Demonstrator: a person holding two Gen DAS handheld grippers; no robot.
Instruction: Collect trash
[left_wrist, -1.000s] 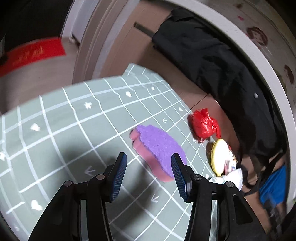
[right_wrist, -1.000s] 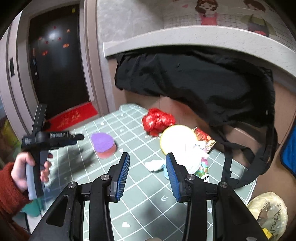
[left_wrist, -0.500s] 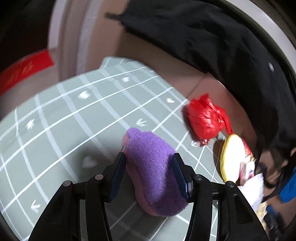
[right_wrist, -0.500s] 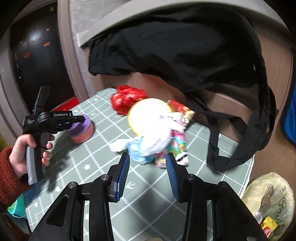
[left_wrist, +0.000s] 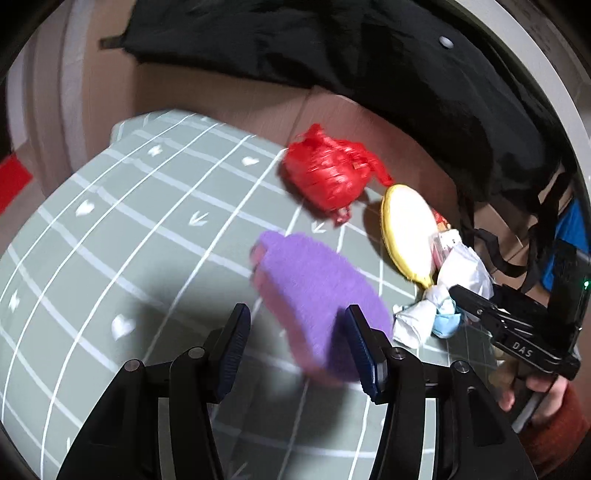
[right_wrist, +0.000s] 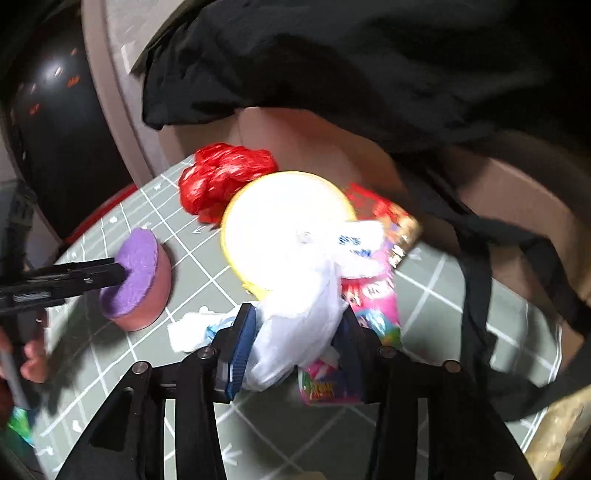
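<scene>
1. The left gripper (left_wrist: 295, 341) has its jaws apart. The purple sponge (left_wrist: 317, 291) with a pink underside is partly between them, closer to the right jaw, and I cannot tell if a jaw touches it (the picture is blurred there).
2. In the right wrist view the same sponge (right_wrist: 138, 280) sits on the green gridded tabletop (right_wrist: 295, 435), and the tip of the left gripper (right_wrist: 110, 273) lies against its purple top.
3. The right gripper (right_wrist: 295, 347) has its jaws apart around a crumpled white tissue (right_wrist: 295, 332). Whether they press on it, I cannot tell.
4. The trash is in one heap near the far edge of the tabletop: a red plastic bag (right_wrist: 221, 177), a round yellow-rimmed lid (right_wrist: 277, 225) just beside it, and colourful snack wrappers (right_wrist: 373, 299) under and beside the tissue.
5. In the left wrist view the red bag (left_wrist: 328, 173) lies beyond the sponge, with the yellow-rimmed lid (left_wrist: 406, 232) to its right.
6. A black cloth bag (right_wrist: 369, 66) hangs over the brown wall behind the heap (its straps fall onto the tabletop at the right).
</scene>
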